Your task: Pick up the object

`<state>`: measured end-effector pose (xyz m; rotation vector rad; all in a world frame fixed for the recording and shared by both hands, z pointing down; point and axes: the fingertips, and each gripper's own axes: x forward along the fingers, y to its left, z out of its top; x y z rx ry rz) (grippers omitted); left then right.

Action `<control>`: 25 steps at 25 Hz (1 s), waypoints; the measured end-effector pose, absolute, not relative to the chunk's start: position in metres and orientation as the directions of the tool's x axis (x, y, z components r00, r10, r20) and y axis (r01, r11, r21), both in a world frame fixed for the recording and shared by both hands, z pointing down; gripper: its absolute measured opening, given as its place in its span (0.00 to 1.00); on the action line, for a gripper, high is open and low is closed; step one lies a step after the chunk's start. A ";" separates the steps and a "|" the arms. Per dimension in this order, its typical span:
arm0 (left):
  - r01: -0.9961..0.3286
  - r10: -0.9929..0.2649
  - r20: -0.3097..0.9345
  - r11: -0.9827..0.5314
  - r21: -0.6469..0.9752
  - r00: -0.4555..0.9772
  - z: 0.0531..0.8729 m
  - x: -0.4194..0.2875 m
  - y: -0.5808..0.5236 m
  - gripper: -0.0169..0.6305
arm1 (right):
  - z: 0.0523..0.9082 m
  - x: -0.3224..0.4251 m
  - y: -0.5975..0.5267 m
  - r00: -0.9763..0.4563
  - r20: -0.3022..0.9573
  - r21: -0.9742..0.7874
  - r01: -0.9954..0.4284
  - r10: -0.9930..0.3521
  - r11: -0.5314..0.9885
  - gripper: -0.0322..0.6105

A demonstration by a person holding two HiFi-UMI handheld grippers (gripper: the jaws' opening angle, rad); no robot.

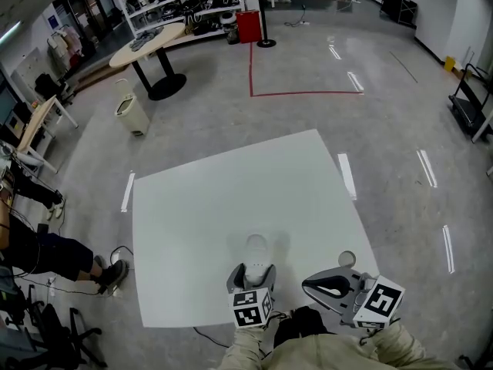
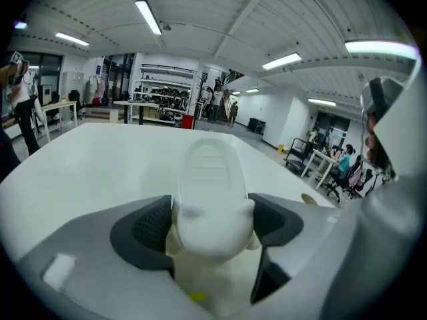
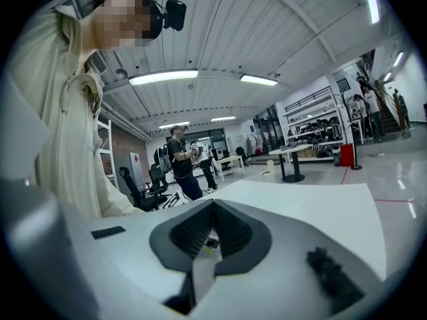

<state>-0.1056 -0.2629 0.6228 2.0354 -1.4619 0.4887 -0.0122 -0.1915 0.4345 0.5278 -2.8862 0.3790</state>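
A white moulded object [image 1: 255,245] with a rounded, ribbed top lies near the front edge of the white table [image 1: 223,183]. My left gripper [image 1: 253,268] reaches over that edge onto its near end. In the left gripper view the object [image 2: 208,172] fills the gap of the left gripper [image 2: 212,222], and both dark pads touch its sides. To the right, my right gripper [image 1: 308,286] hangs over the front edge and points left. In its own view the right gripper [image 3: 212,229] has its pads pressed together with nothing between them.
A small round disc [image 1: 347,259] lies on the table to the right of the object. On the floor behind stand an oval table [image 1: 150,41], a pale bin [image 1: 132,116] and a red box [image 1: 248,26]. A seated person's legs [image 1: 46,253] show at the left.
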 end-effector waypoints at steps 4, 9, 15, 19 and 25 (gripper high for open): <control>-0.926 -0.750 0.557 -0.204 0.318 0.357 0.606 -0.119 -0.265 0.59 | 0.432 -0.022 -0.203 -0.922 0.212 -0.235 -0.370 -0.324 0.899 0.05; -0.917 -0.785 0.509 -0.186 0.352 0.354 0.571 -0.127 -0.244 0.59 | 0.416 -0.018 -0.195 -0.929 0.175 -0.207 -0.360 -0.327 0.910 0.05; -0.897 -0.865 0.322 -0.266 0.352 0.384 0.521 -0.126 -0.255 0.59 | 0.404 -0.016 -0.205 -0.926 0.122 -0.164 -0.373 -0.356 0.913 0.05; -0.883 -0.897 0.190 -0.319 0.344 0.398 0.488 -0.127 -0.262 0.59 | 0.400 -0.017 -0.203 -0.929 0.091 -0.154 -0.370 -0.360 0.916 0.05; -0.876 -0.914 0.023 -0.382 0.293 0.406 0.419 -0.123 -0.260 0.59 | 0.375 -0.015 -0.218 -0.935 0.058 -0.052 -0.353 -0.350 0.934 0.05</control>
